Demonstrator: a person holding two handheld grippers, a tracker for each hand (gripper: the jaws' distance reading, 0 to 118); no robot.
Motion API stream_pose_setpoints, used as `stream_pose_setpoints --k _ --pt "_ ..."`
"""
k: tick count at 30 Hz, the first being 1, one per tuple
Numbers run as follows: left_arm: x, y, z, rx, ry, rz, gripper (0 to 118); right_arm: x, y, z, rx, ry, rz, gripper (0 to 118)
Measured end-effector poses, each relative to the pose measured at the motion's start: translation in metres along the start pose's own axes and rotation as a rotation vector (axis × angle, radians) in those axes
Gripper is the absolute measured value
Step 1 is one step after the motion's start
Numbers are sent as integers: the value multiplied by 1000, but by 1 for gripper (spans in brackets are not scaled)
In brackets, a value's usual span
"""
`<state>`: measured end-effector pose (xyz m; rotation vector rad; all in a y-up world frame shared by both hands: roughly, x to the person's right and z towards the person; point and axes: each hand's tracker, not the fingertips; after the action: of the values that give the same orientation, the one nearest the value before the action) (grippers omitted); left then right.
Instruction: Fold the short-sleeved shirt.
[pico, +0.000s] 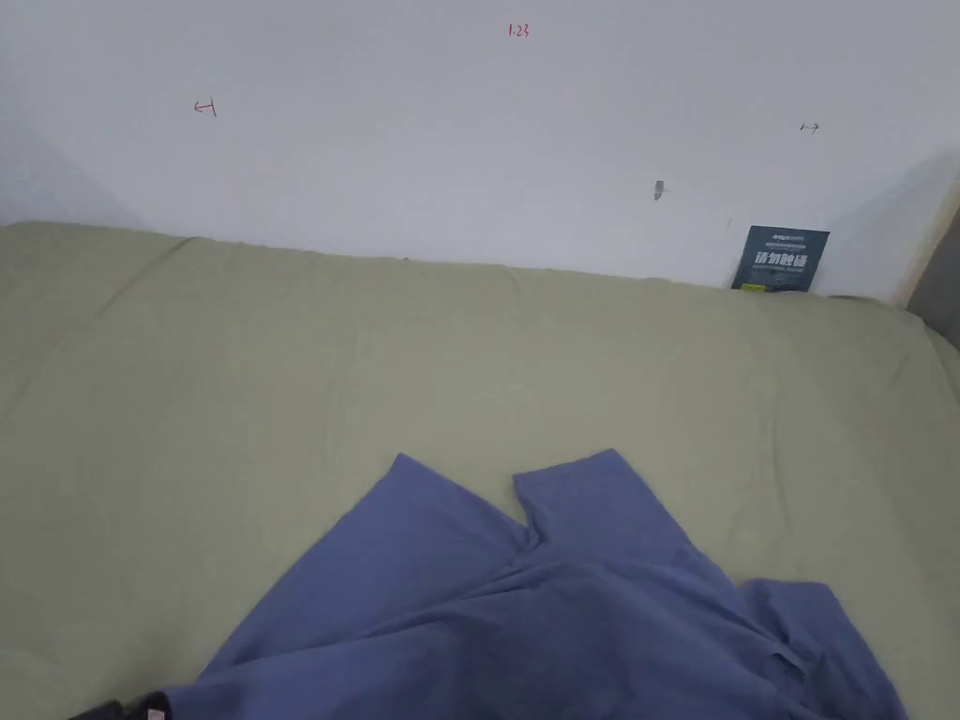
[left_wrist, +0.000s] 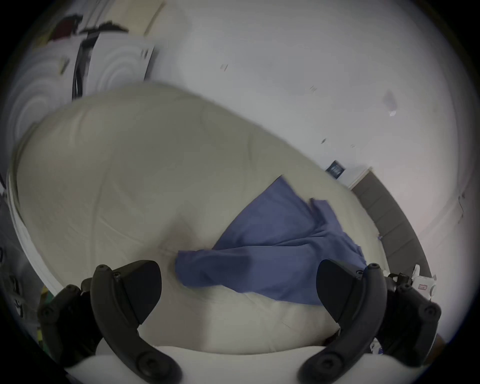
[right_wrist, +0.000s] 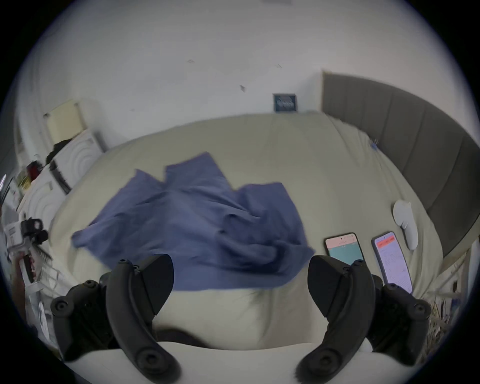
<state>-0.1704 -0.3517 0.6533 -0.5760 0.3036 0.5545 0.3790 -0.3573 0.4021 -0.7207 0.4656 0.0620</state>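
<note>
A blue short-sleeved shirt (pico: 525, 619) lies rumpled on the pale green bed sheet (pico: 281, 375), near the front edge. In the left gripper view the shirt (left_wrist: 280, 249) spreads ahead and to the right of my left gripper (left_wrist: 239, 288), whose jaws stand wide apart with nothing between them. In the right gripper view the shirt (right_wrist: 197, 223) lies just beyond my right gripper (right_wrist: 240, 283), also open and empty, above the sheet's near edge. The other gripper (right_wrist: 28, 236) shows at the far left there.
Two phones (right_wrist: 344, 246) (right_wrist: 392, 259) and a white controller (right_wrist: 405, 223) lie on the sheet right of the shirt. A grey padded headboard (right_wrist: 415, 145) borders the bed's right side. A dark sign (pico: 780, 259) leans on the white wall. White furniture (left_wrist: 119, 65) stands at the left.
</note>
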Motion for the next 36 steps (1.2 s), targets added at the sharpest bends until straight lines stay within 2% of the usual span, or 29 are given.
stream_pose_setpoints --k 2,3,4,5,6,7,8,10,11,12,13,14,15,16,17,20,23,27,28,29,30,31,36 --pt "5 -18 20 -31 70 -71 118 -29 -10 29 15 24 44 107" --pt "8 -30 28 -39 128 -114 115 -41 -15 38 6 42 67 103" --pt "9 -40 34 -49 172 -177 105 -52 -23 47 19 63 80 88" --pt "-3 -49 33 -90 195 -187 74 -62 -29 54 35 74 76 52" --pt "-6 -55 35 -114 202 -180 0 -72 -33 57 33 61 71 0" --pt "-10 -57 31 -167 213 -169 0 -80 -37 58 26 44 67 0" --pt "-17 -64 31 -206 150 -146 0 -84 -41 60 38 56 56 0" --pt "-30 -60 24 -197 164 -148 0 -91 -45 58 14 136 39 0" --pt "-35 -53 19 -210 164 -176 0 -96 -48 57 10 115 50 0" --pt "-40 -45 11 -228 162 -201 17 -99 -51 55 5 110 66 0" --pt "-40 -35 -4 -234 164 -263 56 -101 -53 53 -4 118 81 0" --pt "-46 -25 -16 -242 171 -311 102 -101 -52 51 -15 123 81 0" --pt "-53 -15 -32 -274 151 -377 102 -102 -53 49 -24 123 77 0" --pt "-59 -7 -49 -295 155 -435 113 -101 -55 48 -30 122 65 0" --pt "-57 4 -66 -211 106 -529 118 -101 -56 47 -38 128 50 0" --pt "-73 24 -123 -332 138 -608 117 -100 -57 45 -59 123 28 0" --pt "-52 30 -133 -404 140 -693 117 -94 -60 41 -76 100 6 0" --pt "-57 24 -156 -443 -8 -806 103 -87 -58 38 -96 88 -32 0" --pt "-54 22 -158 -448 -11 -826 93 -85 -58 37 -101 85 -41 0" --pt "-54 21 -161 -491 -19 -815 76 -84 -58 36 -103 83 -48 0" --pt "-52 20 -163 -527 -9 -797 36 -83 -56 36 -104 83 -51 0" --pt "-50 20 -161 -547 -33 -730 12 -82 -54 35 -105 81 -52 0" --pt "-34 17 -138 -484 -4 -625 10 -76 -36 29 -100 96 -30 0"
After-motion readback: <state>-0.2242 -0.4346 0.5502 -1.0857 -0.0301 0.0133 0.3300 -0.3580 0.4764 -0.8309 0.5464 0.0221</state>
